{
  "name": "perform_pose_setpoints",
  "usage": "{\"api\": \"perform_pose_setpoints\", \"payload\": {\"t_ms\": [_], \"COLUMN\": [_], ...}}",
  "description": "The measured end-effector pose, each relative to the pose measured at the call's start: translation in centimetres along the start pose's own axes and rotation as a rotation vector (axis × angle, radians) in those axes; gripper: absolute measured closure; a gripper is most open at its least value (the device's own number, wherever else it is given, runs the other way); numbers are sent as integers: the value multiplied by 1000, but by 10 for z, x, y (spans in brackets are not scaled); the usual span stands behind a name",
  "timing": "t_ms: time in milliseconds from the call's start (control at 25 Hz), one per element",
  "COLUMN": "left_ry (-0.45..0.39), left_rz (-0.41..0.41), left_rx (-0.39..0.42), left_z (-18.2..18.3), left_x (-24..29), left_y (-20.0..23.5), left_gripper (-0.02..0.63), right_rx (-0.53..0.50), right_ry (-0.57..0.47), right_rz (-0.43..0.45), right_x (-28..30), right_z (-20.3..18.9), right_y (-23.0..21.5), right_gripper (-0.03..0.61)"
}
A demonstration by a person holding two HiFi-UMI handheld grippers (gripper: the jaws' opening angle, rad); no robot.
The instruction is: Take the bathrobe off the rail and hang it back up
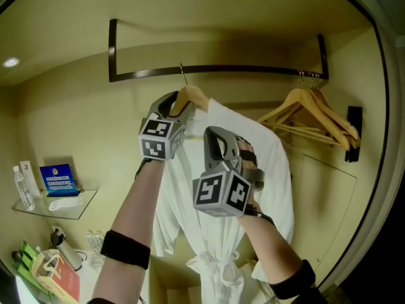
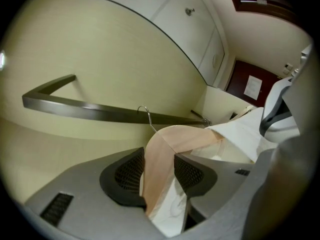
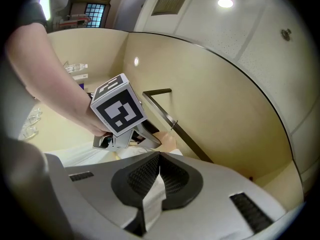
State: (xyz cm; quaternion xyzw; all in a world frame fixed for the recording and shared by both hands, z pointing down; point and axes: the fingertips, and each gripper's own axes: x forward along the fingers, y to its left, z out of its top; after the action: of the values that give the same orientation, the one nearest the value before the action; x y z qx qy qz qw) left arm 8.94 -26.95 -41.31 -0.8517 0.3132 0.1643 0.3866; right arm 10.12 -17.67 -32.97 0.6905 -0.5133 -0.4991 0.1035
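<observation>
The left gripper (image 2: 159, 171) is clamping one shoulder of the wooden hanger (image 2: 186, 135), its jaws standing apart only as far as the wood's thickness, with a fold of the white robe (image 1: 269, 170) caught below the wood between the pads. Gripping the arm and not the hook (image 2: 145, 112) is giving the person control of the hanger's tilt, which hooking or unhooking seems to call for. The hook is rising just ahead of and above these jaws, right at the dark rail (image 2: 100, 111). From here it is hard to say whether it is sitting over the rail or hanging just clear of it.

The right gripper (image 3: 157, 181) is pinching a thin strip of the robe's fabric, its jaws pressed nearly together. It is sitting beside and a little below the left gripper, near the collar side of the garment. That hold is probably keeping the robe from sliding off the hanger while the hanger is being tilted.

The robe is draping on the hanger, below both grippers, its tied belt hanging under the right wrist. Spare hangers (image 1: 316, 116) are hanging well off to the right gripper's outer side, clear of the work.
</observation>
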Motion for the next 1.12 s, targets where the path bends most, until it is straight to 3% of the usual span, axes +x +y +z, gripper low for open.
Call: {"api": "perform_pose_setpoints", "payload": {"t_ms": [240, 680, 880, 1000, 1120], "left_ry": [-17, 14, 34, 73, 112], "left_rz": [15, 68, 120, 97, 81], "left_rx": [24, 148, 167, 169, 121], "left_z": [-8, -13, -13, -28, -48], "left_x": [0, -21, -74, -119, -165], "left_y": [-3, 0, -9, -28, -43], "left_gripper": [431, 417, 417, 419, 481], "right_rx": [-4, 1, 39, 86, 133], "right_ry": [14, 62, 86, 109, 134], "right_rz": [20, 28, 29, 39, 61], "right_x": [2, -4, -21, -44, -72], "right_z": [-16, -33, -39, -42, -40], "right_y": [10, 25, 31, 43, 59], "right_gripper": [552, 552, 552, 552, 552]}}
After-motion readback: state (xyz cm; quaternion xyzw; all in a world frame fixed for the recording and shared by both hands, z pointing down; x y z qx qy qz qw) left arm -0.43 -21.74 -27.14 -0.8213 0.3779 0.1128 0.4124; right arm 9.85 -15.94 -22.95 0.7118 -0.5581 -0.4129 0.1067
